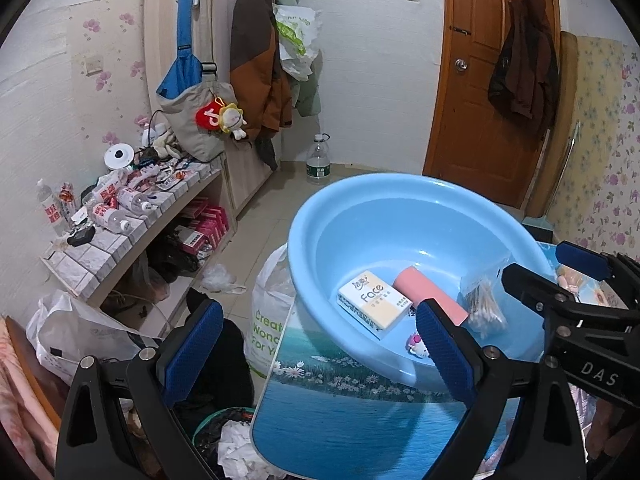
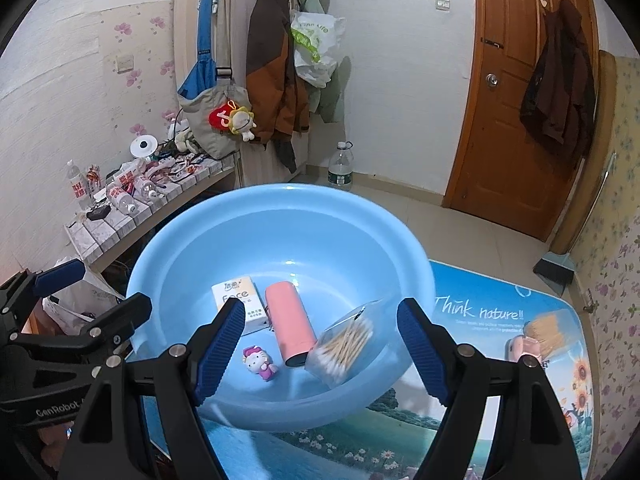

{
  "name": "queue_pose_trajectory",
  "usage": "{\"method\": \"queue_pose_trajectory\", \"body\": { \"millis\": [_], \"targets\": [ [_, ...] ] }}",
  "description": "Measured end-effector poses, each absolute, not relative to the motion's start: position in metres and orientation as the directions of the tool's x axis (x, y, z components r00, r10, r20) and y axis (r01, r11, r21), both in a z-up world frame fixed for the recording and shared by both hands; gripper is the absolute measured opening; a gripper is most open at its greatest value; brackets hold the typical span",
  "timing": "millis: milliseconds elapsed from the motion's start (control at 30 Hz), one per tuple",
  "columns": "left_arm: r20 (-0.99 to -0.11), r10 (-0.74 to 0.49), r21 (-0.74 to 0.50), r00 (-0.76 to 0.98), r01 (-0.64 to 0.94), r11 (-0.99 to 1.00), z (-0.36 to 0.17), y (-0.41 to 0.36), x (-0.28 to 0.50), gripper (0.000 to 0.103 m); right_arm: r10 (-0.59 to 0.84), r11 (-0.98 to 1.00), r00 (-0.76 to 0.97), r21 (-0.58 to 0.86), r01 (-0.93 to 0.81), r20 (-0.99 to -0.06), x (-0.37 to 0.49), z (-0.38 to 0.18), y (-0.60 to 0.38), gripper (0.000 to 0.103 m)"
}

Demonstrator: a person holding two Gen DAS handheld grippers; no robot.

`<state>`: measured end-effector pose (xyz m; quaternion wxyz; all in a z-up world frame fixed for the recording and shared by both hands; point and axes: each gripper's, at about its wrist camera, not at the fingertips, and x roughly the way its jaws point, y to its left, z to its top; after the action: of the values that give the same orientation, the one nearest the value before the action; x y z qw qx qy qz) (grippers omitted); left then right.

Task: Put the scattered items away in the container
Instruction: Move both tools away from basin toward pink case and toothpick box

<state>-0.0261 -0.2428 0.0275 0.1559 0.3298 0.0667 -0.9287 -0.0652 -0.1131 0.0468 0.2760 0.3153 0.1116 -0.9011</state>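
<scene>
Blue basin (image 2: 280, 216) on table — brown door (image 2: 520, 120), cluttered shelf (image 2: 132, 216) behind

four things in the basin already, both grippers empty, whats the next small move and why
Probably swing the right gripper toward its own right, over the table. Its jaws stand open and empty above the blue basin, which already holds the tissue pack, pink tube, cotton swabs and cat figure. A blurred item seems to remain outside.

Lived-in home room, coats (image 1: 260, 52) hung by wooden door (image 1: 480, 80)
</scene>
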Motion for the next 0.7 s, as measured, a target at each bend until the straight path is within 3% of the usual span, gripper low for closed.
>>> {"method": "queue_pose_trajectory", "body": {
  "millis": [67,700],
  "targets": [
    [-0.628,-0.252,-0.02,-0.736,0.34,-0.94,0.031,-0.242,-0.023,0.103,-0.426,-0.826,-0.655,-0.028,0.563,-0.624,-0.063,0.051,-0.111,0.08],
    [-0.664,-0.267,0.071,-0.698,0.296,-0.953,0.038,-0.173,-0.009,0.103,-0.38,-0.894,-0.695,0.048,0.446,-0.611,-0.038,0.059,-0.014,0.089]
  ]
}}
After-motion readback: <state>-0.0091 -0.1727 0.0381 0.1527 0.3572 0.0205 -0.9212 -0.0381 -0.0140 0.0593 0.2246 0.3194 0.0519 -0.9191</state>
